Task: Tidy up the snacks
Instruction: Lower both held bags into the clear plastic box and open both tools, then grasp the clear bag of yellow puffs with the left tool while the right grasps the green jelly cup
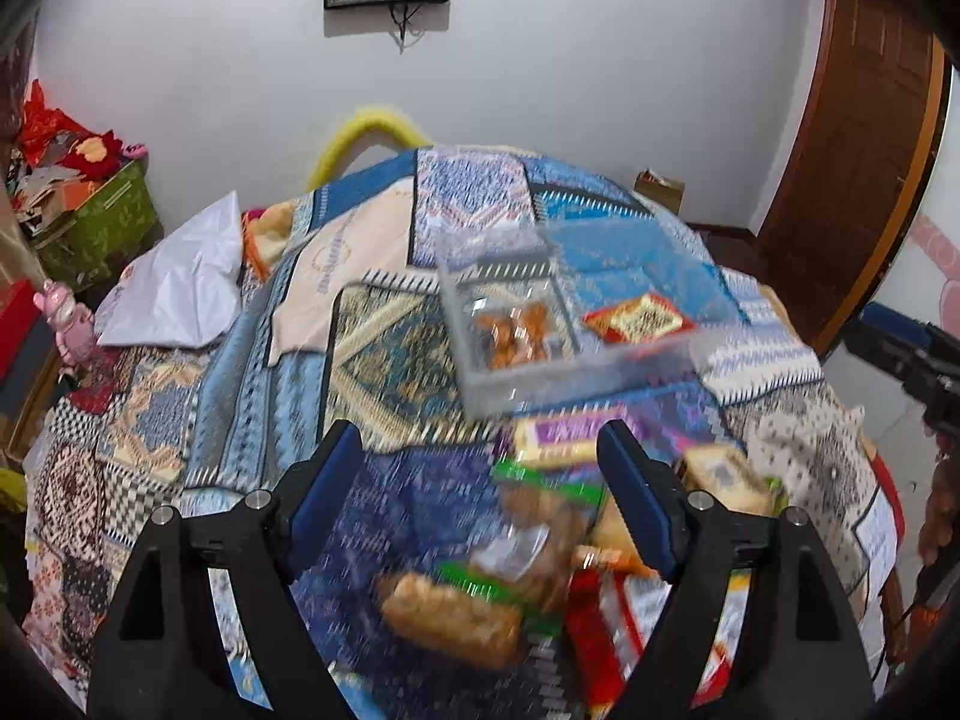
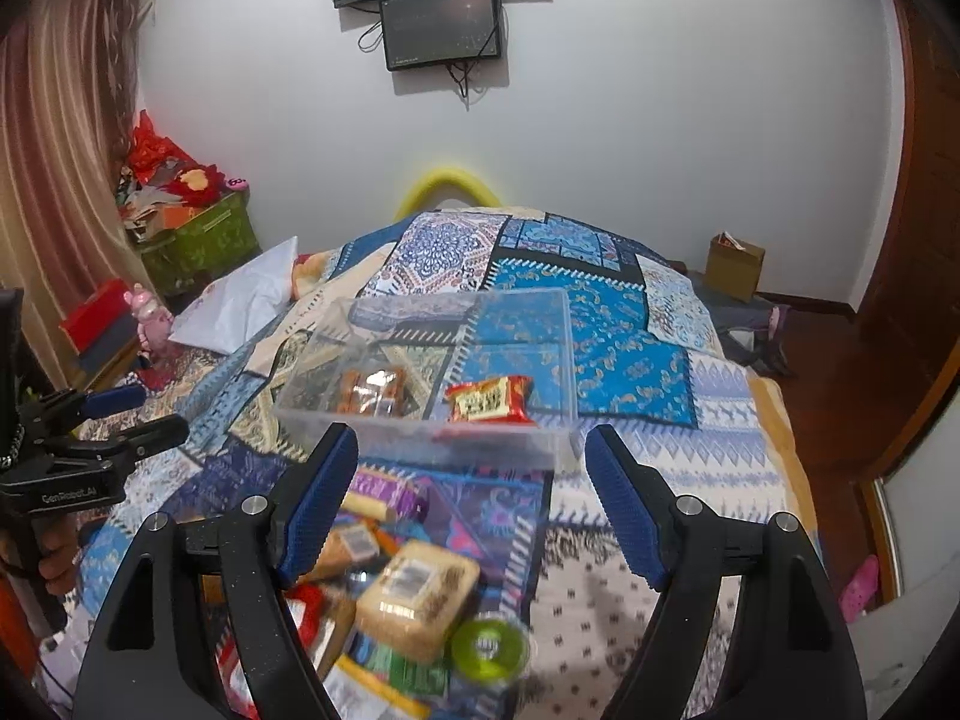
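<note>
Hovering spread and empty, left claw [image 1: 480,456] and right claw [image 2: 471,456] overlook loose snacks [image 2: 414,594] heaped before the clear box [image 2: 432,360], ready for sorting into it

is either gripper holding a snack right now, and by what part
Nothing is held. The left gripper and right gripper both stand open and empty above the snack pile.
</note>
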Demonstrator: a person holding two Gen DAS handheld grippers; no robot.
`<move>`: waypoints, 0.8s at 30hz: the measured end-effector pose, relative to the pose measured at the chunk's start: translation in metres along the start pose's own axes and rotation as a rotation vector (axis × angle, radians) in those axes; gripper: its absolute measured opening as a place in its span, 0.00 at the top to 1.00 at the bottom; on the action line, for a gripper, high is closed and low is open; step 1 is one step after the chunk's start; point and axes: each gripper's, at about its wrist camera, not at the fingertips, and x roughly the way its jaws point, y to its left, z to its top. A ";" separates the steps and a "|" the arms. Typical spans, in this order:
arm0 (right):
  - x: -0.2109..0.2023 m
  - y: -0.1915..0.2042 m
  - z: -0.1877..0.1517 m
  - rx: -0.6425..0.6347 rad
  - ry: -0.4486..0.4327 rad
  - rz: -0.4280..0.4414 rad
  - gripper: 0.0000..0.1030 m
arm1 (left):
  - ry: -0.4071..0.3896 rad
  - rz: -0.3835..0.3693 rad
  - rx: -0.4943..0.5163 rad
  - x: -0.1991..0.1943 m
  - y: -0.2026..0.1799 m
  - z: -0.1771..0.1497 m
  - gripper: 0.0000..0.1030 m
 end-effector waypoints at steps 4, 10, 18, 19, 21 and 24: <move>-0.006 -0.001 -0.016 0.015 0.016 0.002 0.26 | 0.043 0.009 -0.015 0.001 0.008 -0.025 0.21; -0.001 -0.004 -0.039 0.042 0.075 0.002 0.26 | 0.111 0.002 -0.052 0.008 0.017 -0.056 0.21; 0.013 -0.013 -0.084 0.091 0.180 0.001 0.26 | 0.175 -0.017 -0.057 0.021 0.016 -0.093 0.21; 0.017 -0.014 -0.089 0.090 0.196 -0.005 0.26 | 0.184 -0.015 -0.062 0.024 0.018 -0.096 0.21; 0.020 -0.015 -0.098 0.093 0.215 -0.008 0.26 | 0.209 -0.017 -0.077 0.031 0.021 -0.102 0.21; 0.026 -0.018 -0.108 0.092 0.240 -0.027 0.26 | 0.236 -0.012 -0.097 0.042 0.024 -0.108 0.21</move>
